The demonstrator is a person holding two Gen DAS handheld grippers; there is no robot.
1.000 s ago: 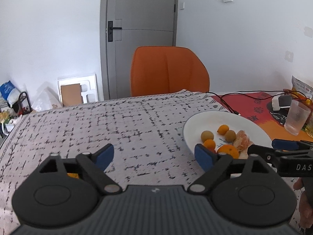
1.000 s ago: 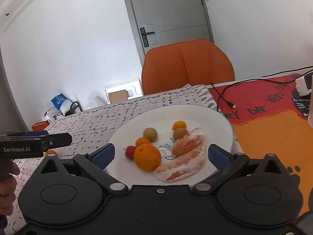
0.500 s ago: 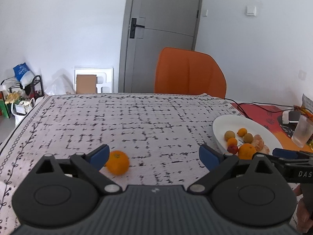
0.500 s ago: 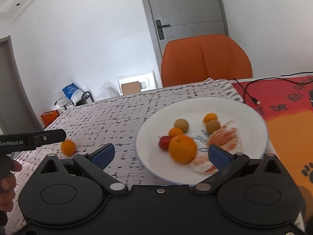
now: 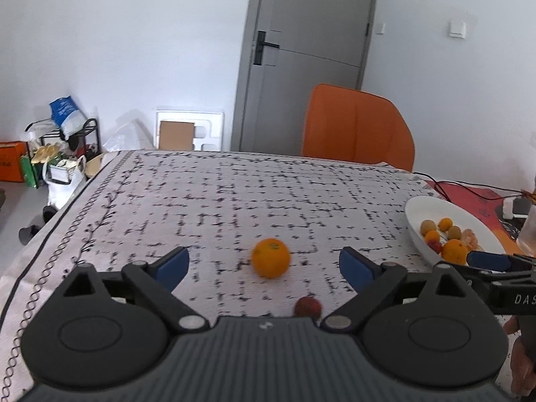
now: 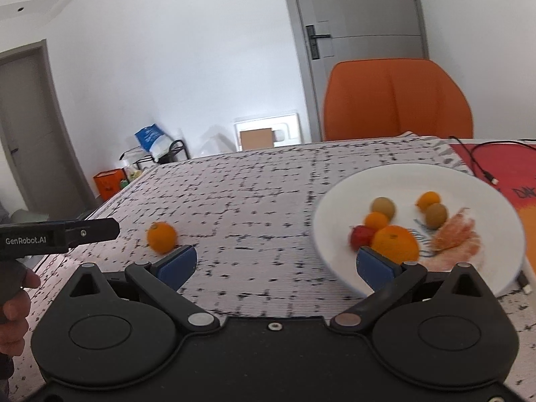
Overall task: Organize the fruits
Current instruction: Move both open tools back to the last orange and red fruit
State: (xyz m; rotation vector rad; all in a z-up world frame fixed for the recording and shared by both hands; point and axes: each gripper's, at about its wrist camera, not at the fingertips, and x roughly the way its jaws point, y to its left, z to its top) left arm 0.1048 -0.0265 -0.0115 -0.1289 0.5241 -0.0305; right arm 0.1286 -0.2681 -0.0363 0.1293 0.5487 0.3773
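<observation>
A loose orange (image 5: 270, 258) lies on the patterned tablecloth, just ahead of my open left gripper (image 5: 264, 264) and between its blue fingertips. A small red fruit (image 5: 307, 306) sits close under the left gripper's body. The same orange (image 6: 161, 236) shows left of my open right gripper (image 6: 277, 263), whose right fingertip overlaps the white plate (image 6: 338, 197). The plate (image 5: 418, 207) holds a large orange (image 6: 395, 244), peeled citrus segments (image 6: 457, 236), a red fruit (image 6: 361, 236) and several small round fruits. Nothing is held in either gripper.
An orange chair (image 5: 356, 127) stands behind the table's far edge, before a grey door. A red-orange mat (image 6: 499, 164) with a black cable lies right of the plate. A glass (image 5: 529, 234) stands at far right. Clutter sits on the floor at left.
Both views have swung left. The loose orange has come from beside the left fingertip to the middle of the left gripper's opening; the small red fruit has come into sight. The plate has shifted right.
</observation>
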